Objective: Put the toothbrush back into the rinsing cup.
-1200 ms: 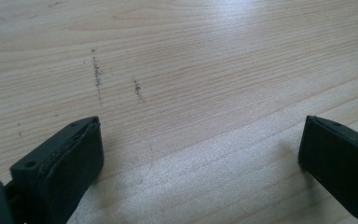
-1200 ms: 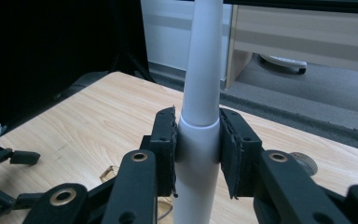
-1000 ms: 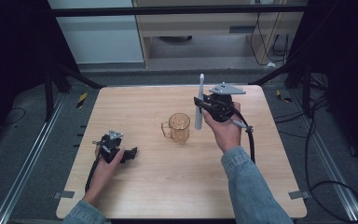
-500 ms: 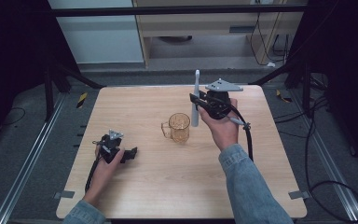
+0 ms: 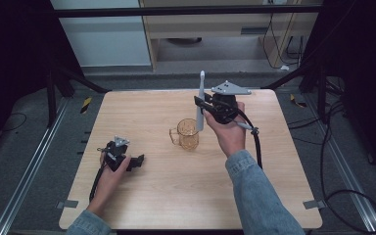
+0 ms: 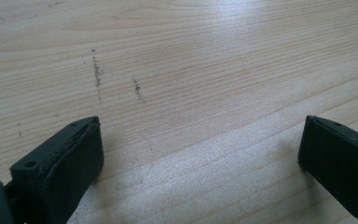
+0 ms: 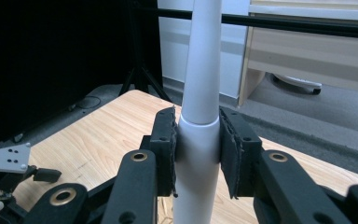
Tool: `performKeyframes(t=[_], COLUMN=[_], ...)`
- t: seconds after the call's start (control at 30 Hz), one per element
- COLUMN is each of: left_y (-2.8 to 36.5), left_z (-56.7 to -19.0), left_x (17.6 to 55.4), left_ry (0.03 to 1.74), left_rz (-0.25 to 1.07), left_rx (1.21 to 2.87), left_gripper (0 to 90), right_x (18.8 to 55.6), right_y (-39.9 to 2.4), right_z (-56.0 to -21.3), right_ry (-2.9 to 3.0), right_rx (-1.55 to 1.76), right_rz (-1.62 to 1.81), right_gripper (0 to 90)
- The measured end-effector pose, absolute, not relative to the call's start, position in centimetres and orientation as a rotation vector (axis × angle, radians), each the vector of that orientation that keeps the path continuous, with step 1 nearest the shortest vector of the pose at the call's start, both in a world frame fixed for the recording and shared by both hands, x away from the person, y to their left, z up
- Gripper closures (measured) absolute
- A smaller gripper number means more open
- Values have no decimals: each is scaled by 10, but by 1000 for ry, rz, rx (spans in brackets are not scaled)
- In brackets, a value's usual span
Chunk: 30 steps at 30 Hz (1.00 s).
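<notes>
A white tapered rod point(image 5: 201, 93) stands upright in my right gripper point(image 5: 201, 105), which is shut on its thicker lower part. In the right gripper view the rod point(image 7: 200, 84) rises between the two black pads point(image 7: 165, 140). Its lower end hangs close beside the right rim of an amber glass mug point(image 5: 188, 134) at the table's middle; whether it touches the mug I cannot tell. My left gripper point(image 5: 137, 161) rests low at the front left, held by a hand. In the left gripper view that gripper point(image 6: 200, 158) is open wide over bare wood.
The wooden table point(image 5: 142, 107) has dark floor, metal rails and stand legs around it. A cable point(image 5: 257, 147) trails from the right gripper along the sleeve. Pale cabinets point(image 5: 215, 29) stand beyond the far edge.
My right gripper has carried the upright rod a little to the left, closer to the mug. The left gripper has stayed where it was.
</notes>
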<state>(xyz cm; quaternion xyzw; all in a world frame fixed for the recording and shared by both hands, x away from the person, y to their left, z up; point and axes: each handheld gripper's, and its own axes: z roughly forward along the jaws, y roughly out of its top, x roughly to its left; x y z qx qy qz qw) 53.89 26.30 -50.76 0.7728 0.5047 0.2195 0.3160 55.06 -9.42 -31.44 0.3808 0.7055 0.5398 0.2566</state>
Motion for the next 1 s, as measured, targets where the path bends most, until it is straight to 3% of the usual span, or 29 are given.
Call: performKeyframes(t=[1.0], left_y=[263], left_z=[-508], left_x=[539], left_ry=[1328], left_rz=[578], left_rx=[2034], left_gripper=[0], right_x=[575], right_y=[-65], right_z=[-346], right_ry=[1973], right_rx=[1045], right_rz=[1472], right_gripper=[683])
